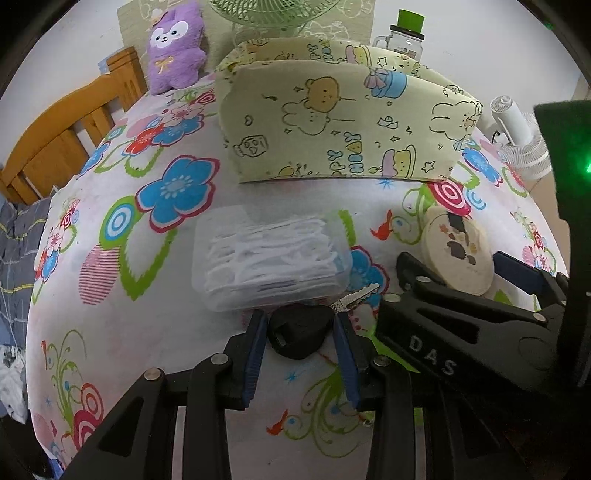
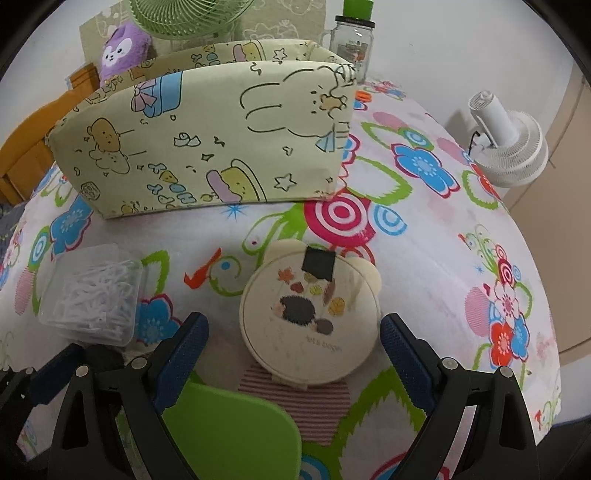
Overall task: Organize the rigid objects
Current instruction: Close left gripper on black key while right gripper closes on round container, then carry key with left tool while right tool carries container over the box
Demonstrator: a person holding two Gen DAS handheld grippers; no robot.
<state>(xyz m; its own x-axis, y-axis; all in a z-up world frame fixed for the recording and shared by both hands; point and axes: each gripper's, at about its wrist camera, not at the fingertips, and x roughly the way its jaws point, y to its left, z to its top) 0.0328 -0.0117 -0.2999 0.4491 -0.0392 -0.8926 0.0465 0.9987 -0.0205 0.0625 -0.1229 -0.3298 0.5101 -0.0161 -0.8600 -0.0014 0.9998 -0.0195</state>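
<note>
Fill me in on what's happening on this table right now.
A person is tidying small items with two handheld grippers. The left gripper is shut on a black-headed key, just in front of a clear box of floss picks. The right gripper is open around a round cream case, not gripping it. A cartoon-print fabric bin stands behind.

Purple plush (image 1: 176, 48), green fan (image 2: 184, 16), white fan (image 2: 511, 147), wooden headboard (image 1: 70, 129).

A pale-yellow fabric box (image 1: 343, 122) bears cartoon bears and rabbits, the tablecloth (image 2: 424, 229) shows blue, red and pink flowers with green swirls, and the cream round case (image 2: 310, 317) carries what looks like a hedgehog among autumn leaves.
</note>
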